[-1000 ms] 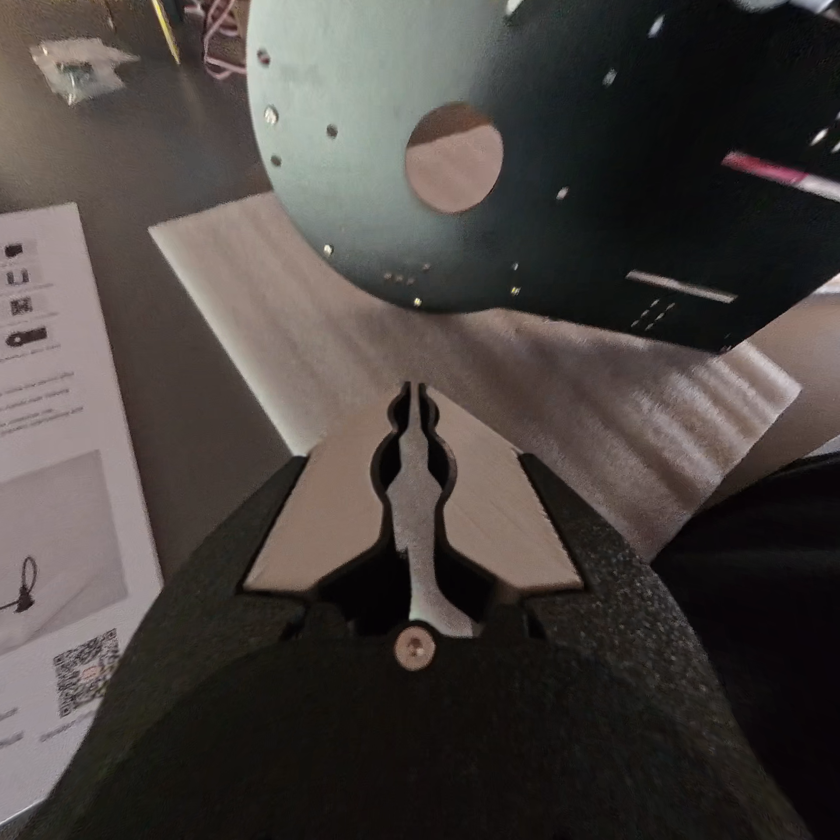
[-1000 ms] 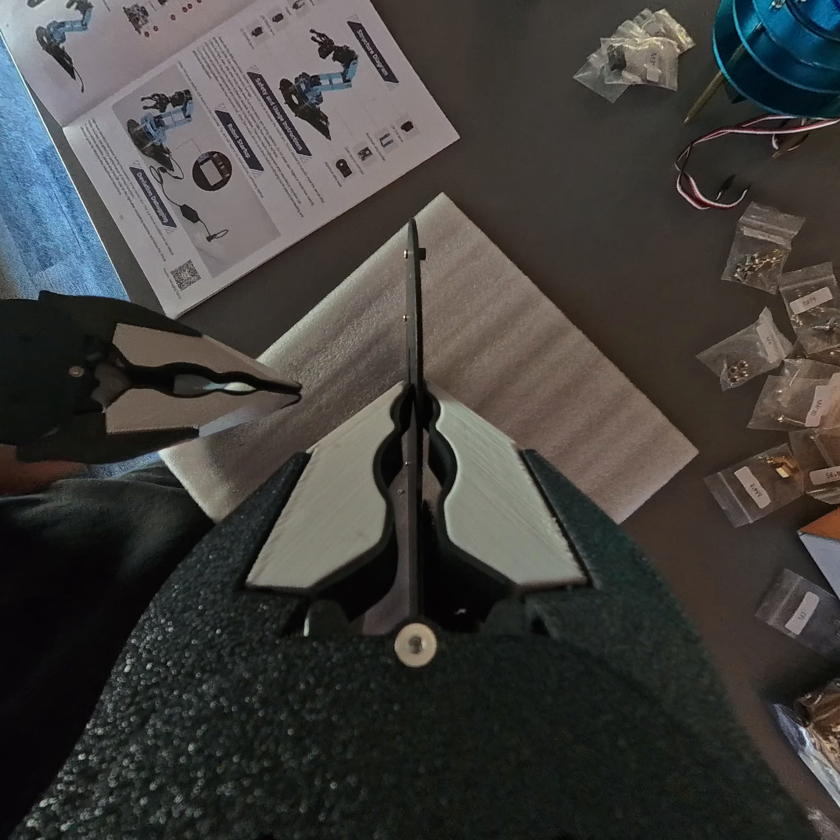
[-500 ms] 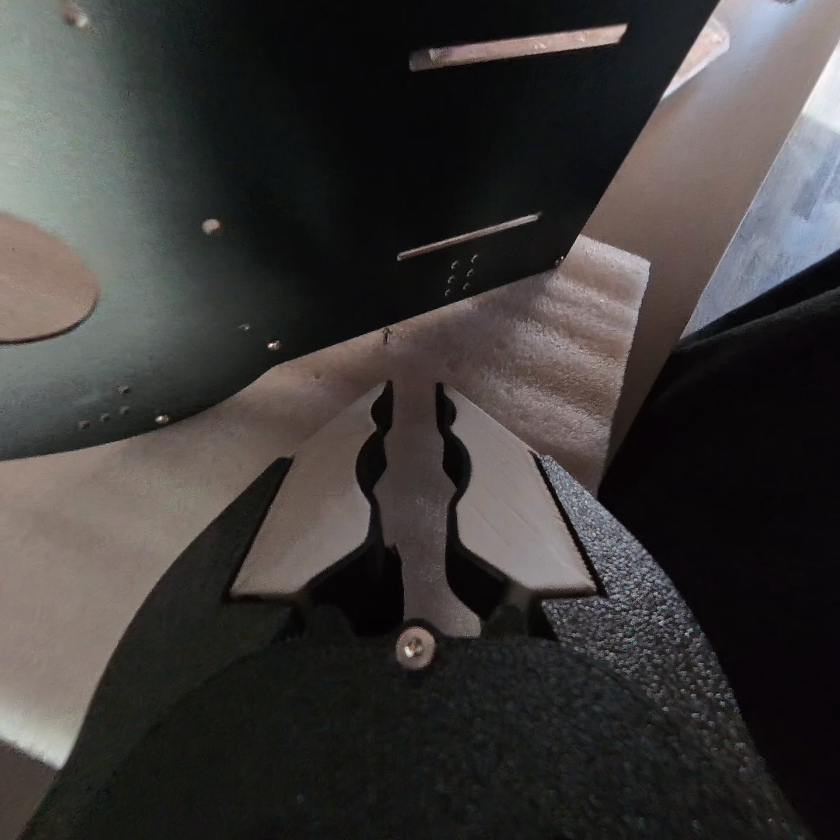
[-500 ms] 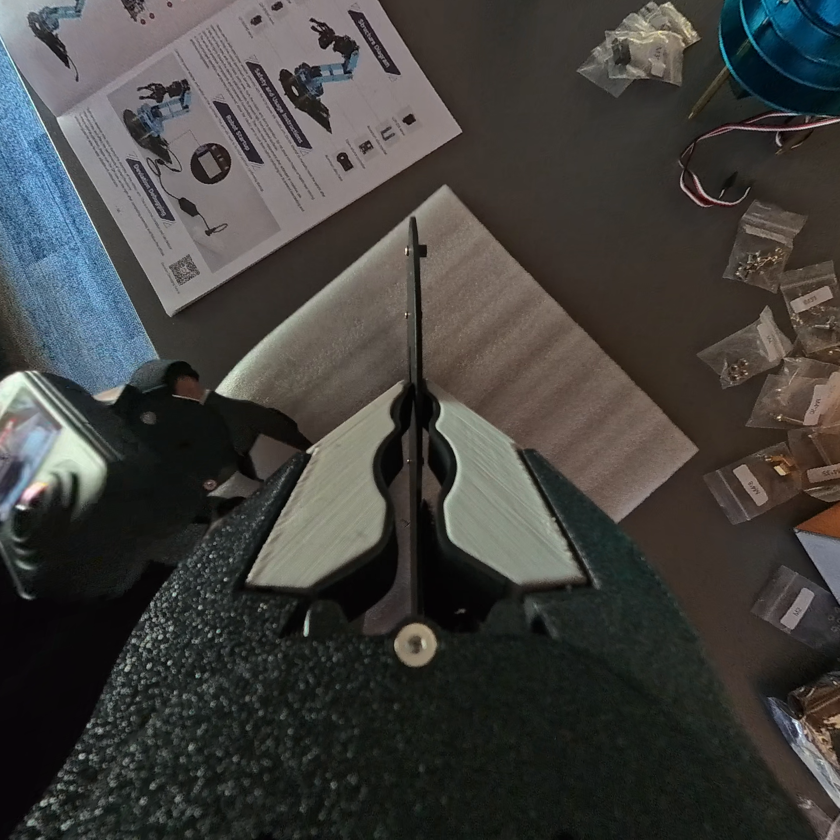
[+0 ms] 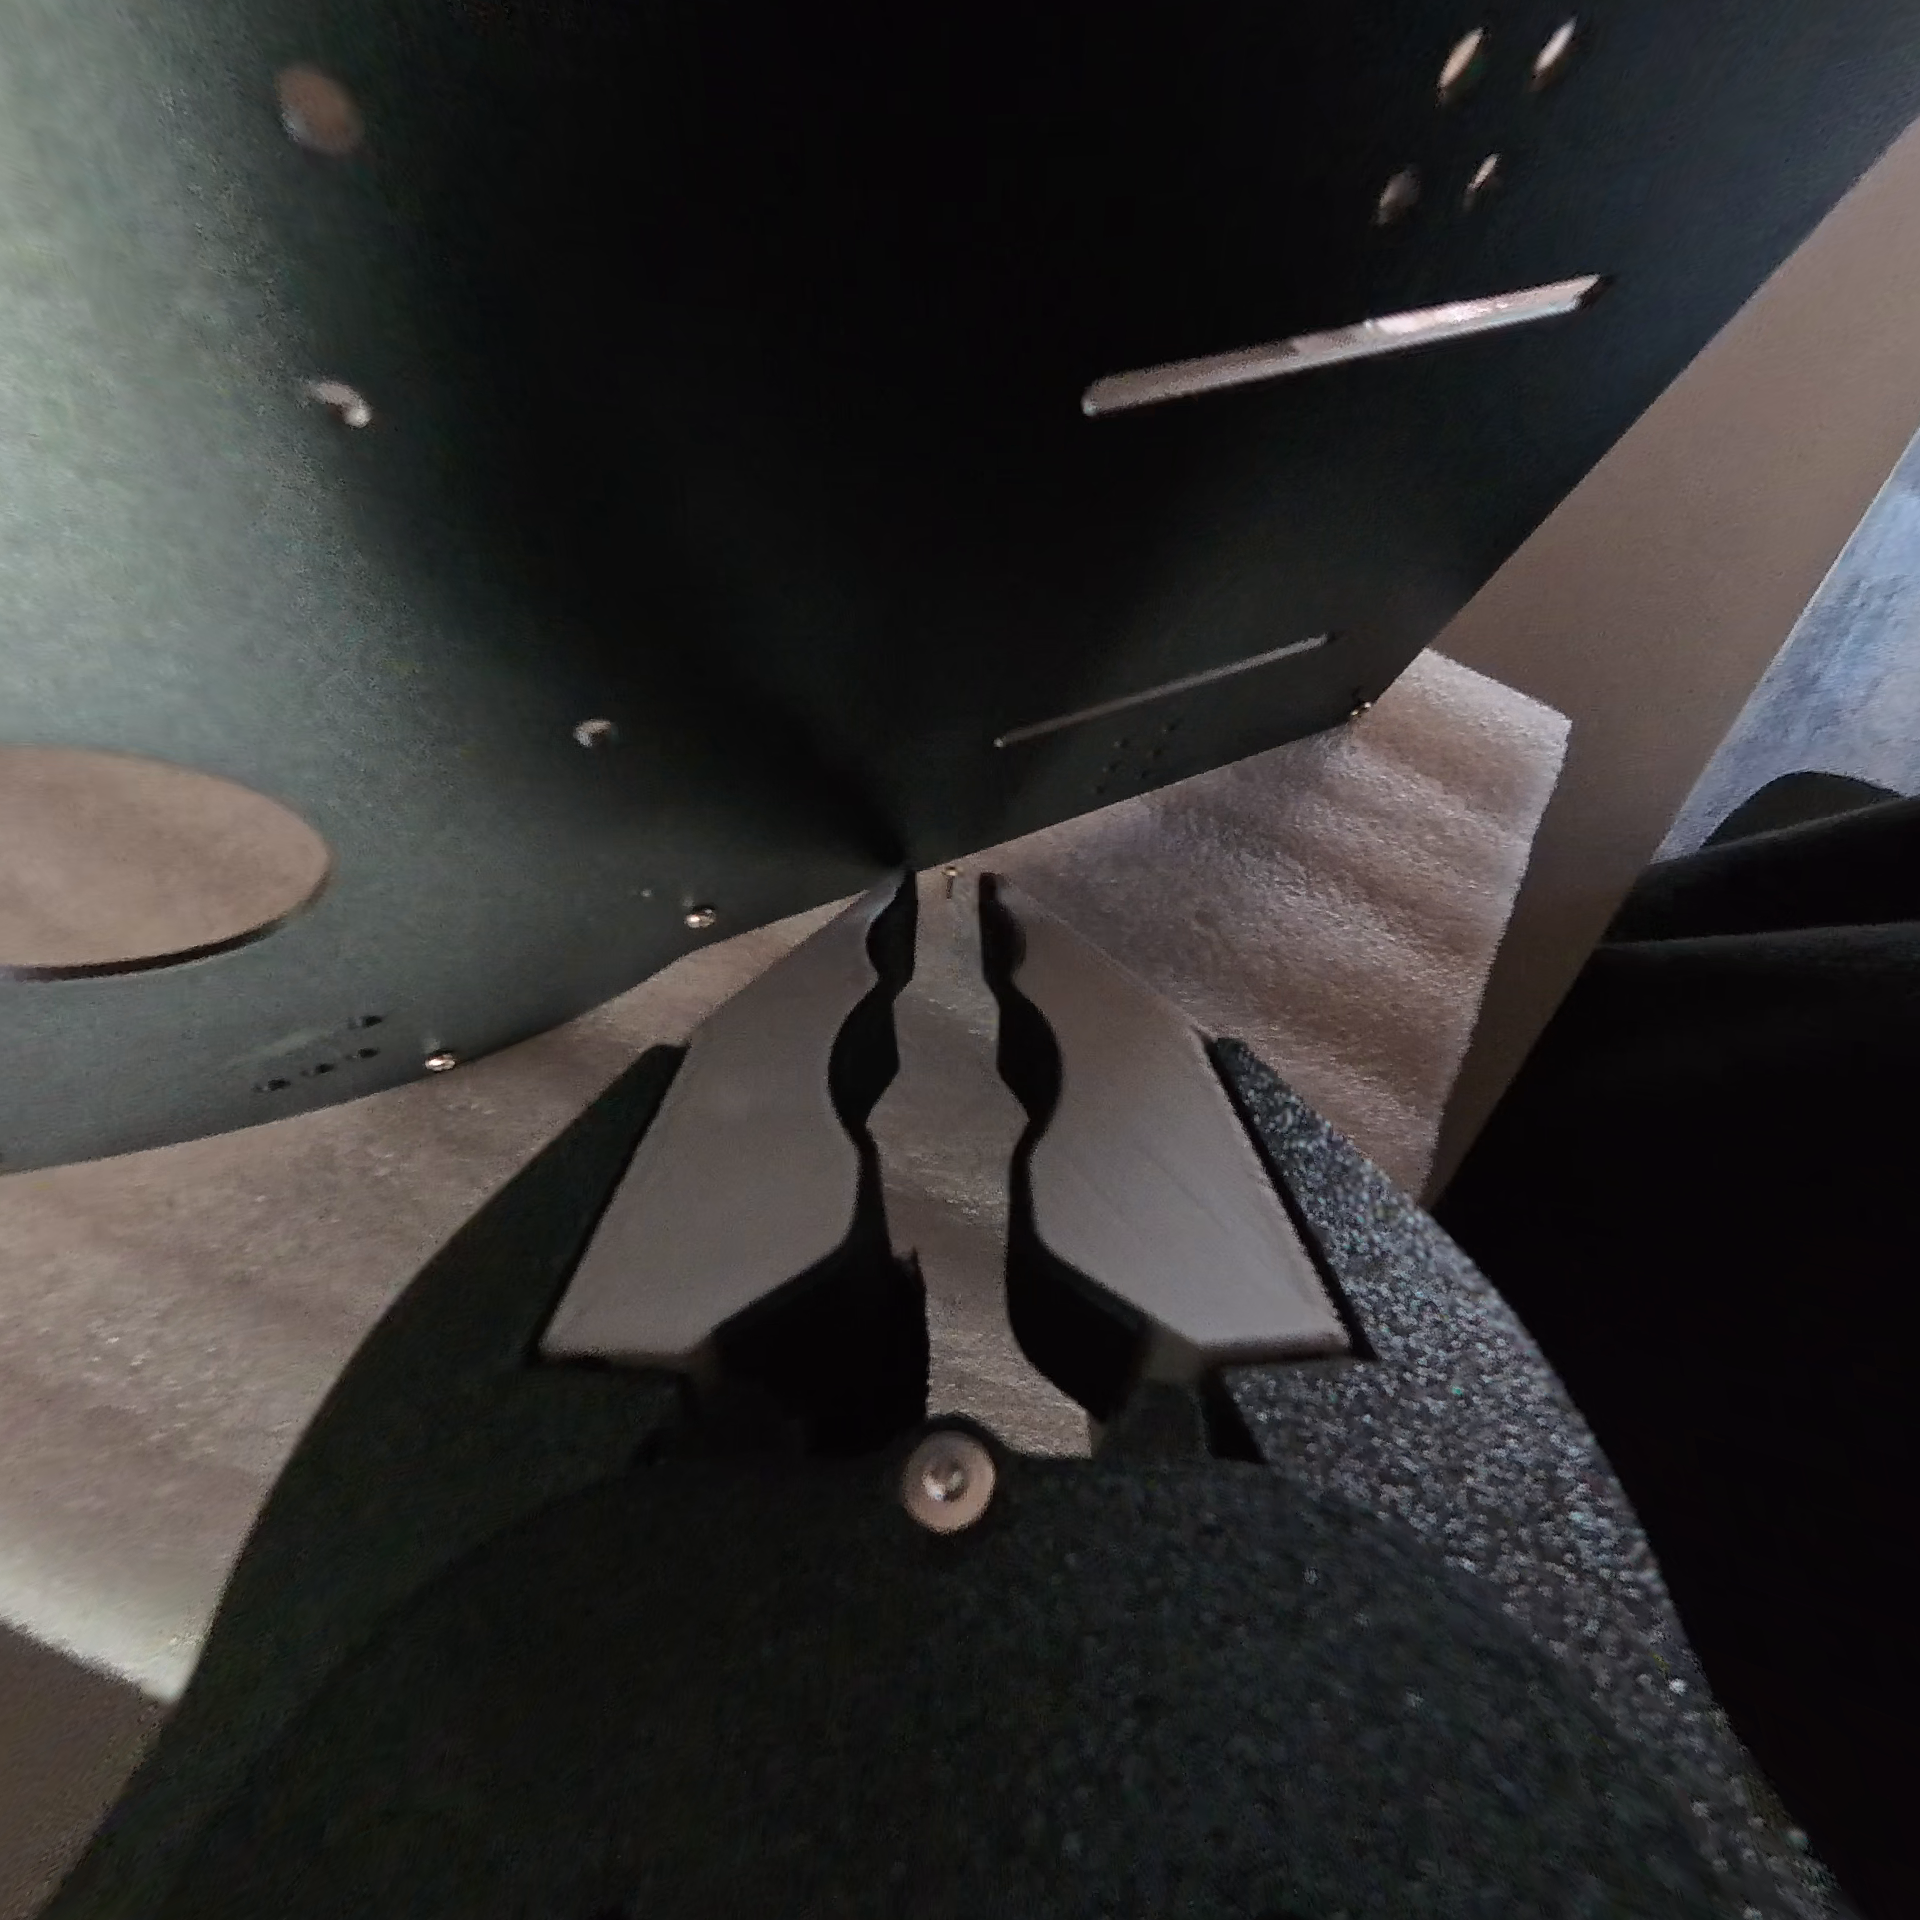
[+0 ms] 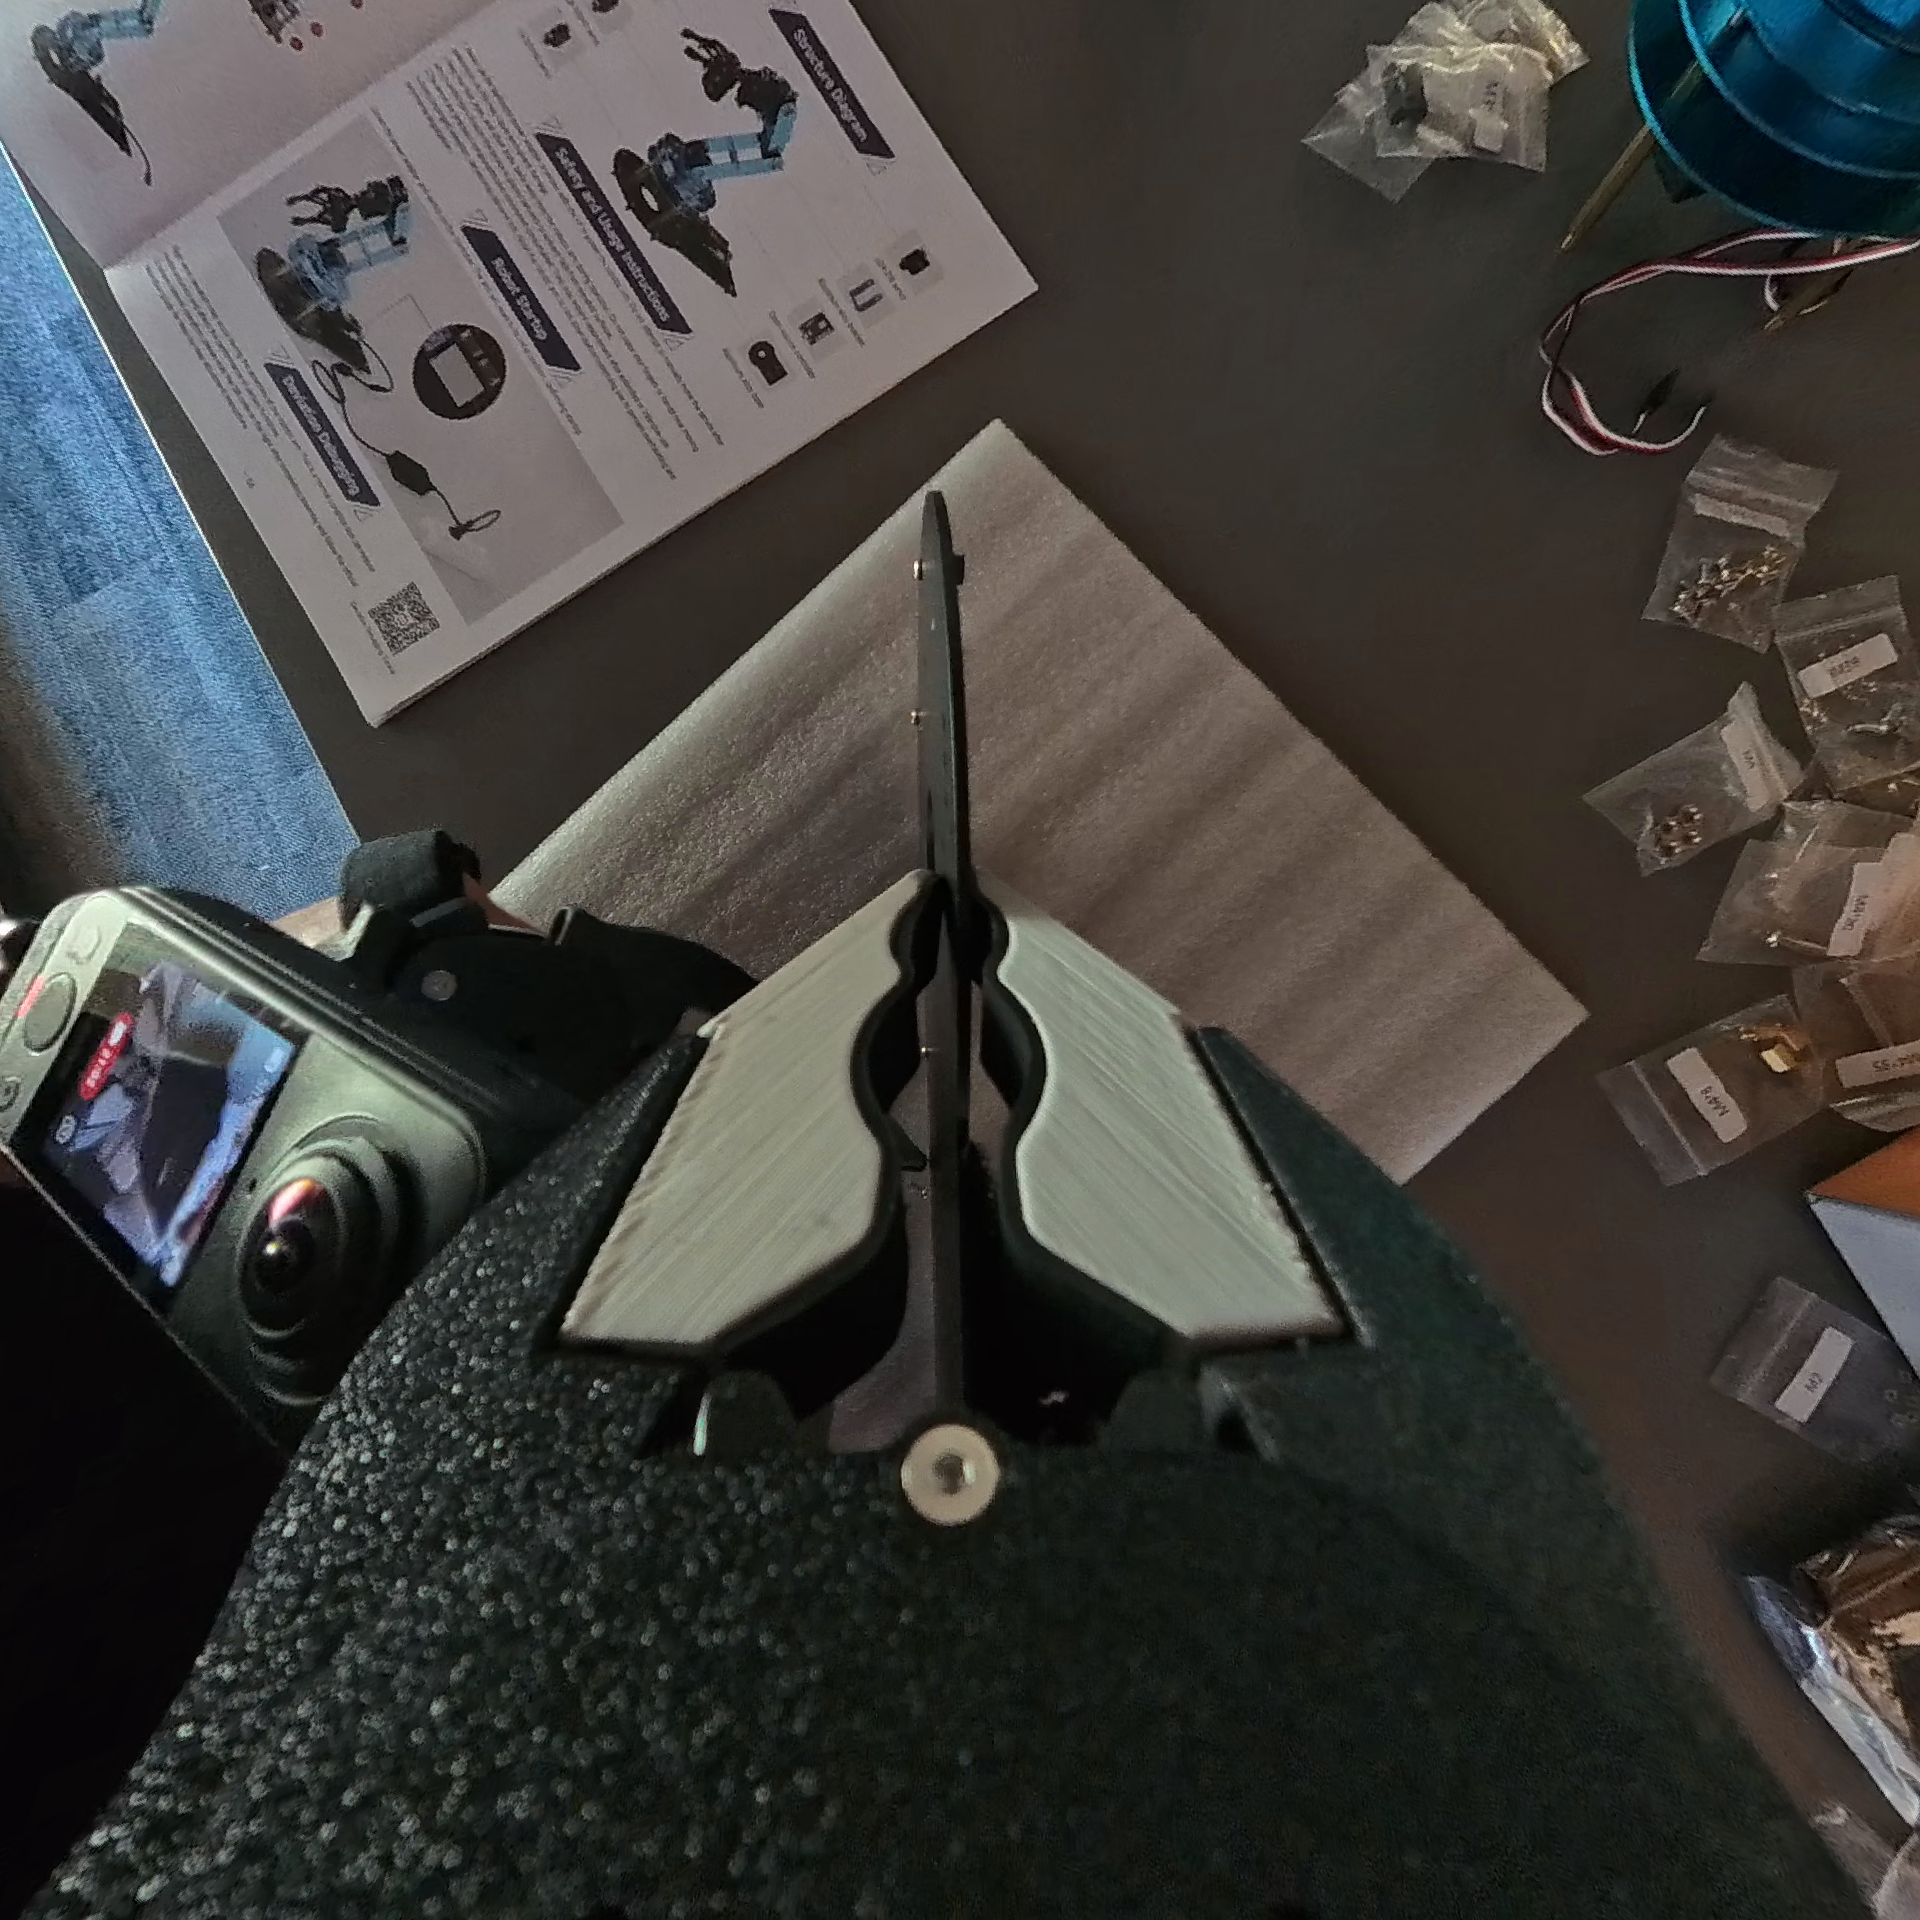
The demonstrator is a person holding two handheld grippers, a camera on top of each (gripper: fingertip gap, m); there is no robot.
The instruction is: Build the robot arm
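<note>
**Right gripper clamps the black plate on edge; left gripper slightly parted at its lower rim**

1. Right gripper. My right gripper is closed on a thin black plate. In the right wrist view the plate appears edge-on, as a narrow dark line running forward from between the two grey fingers. It stands upright above a white foam sheet.

2. Left gripper. My left gripper has its jaws a narrow gap apart, with nothing between them. The tips sit just under the lower edge of the black plate, which fills the upper part of the left wrist view. I cannot tell whether the tips touch the edge. The plate face shows a large round hole, two long slots and several small holes.

3. Surroundings.
- The foam sheet lies on a dark table.
- An open instruction booklet lies beyond the foam, to the left.
- Small clear bags of hardware are grouped to the right of the foam.
- A blue round part sits at the far right, with red, white and black wires just beside it.
- The camera on my left gripper shows at the left of the right wrist view, close to the right gripper.
</note>
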